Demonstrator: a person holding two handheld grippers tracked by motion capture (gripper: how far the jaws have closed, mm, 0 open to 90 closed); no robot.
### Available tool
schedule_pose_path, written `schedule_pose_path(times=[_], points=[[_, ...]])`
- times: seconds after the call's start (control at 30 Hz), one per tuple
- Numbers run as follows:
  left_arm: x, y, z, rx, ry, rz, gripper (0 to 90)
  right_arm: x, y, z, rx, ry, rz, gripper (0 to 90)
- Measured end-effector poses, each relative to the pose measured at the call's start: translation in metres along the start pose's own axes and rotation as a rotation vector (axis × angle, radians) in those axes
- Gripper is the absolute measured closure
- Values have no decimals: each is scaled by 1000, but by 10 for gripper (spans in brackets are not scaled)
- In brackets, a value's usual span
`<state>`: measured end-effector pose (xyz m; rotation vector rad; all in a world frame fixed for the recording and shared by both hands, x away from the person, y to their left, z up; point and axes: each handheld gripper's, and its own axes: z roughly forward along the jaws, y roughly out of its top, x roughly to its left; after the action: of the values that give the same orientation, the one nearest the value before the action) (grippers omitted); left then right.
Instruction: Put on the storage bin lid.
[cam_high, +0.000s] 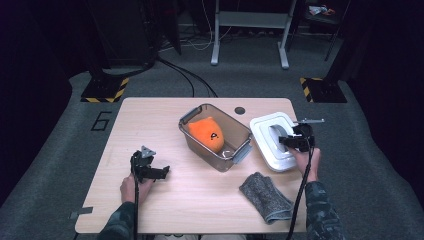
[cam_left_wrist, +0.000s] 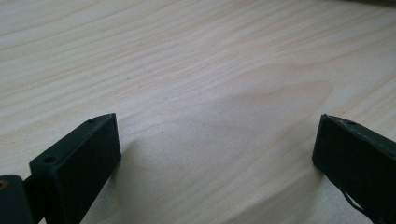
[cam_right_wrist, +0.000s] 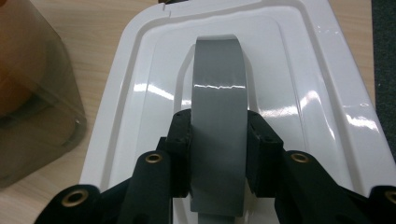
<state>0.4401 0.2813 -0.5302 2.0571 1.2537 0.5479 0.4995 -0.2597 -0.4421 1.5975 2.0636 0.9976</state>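
My right gripper (cam_right_wrist: 218, 154) is clamped on the grey handle (cam_right_wrist: 218, 93) of the white lid (cam_high: 272, 141) at the right, my left gripper (cam_high: 152, 172) rests wide open (nothing between), and the clear bin (cam_high: 215, 136) holds an orange toy (cam_high: 206, 133).

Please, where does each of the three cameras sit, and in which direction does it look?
High view: above the person's side, looking forward and down at the wooden table; forearms, both claws.
Left gripper view: on the left claw, facing bare tabletop; open jaws.
Right gripper view: on the right claw, clamping the grey handle of the white plastic lid.
Shared: lid, high and right.
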Motion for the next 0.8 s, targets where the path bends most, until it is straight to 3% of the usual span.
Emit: schedule_pose_path(times=[0.8], points=[[0,0,0,0,0,0,7,8,40,-38,-43,10,-43,666]])
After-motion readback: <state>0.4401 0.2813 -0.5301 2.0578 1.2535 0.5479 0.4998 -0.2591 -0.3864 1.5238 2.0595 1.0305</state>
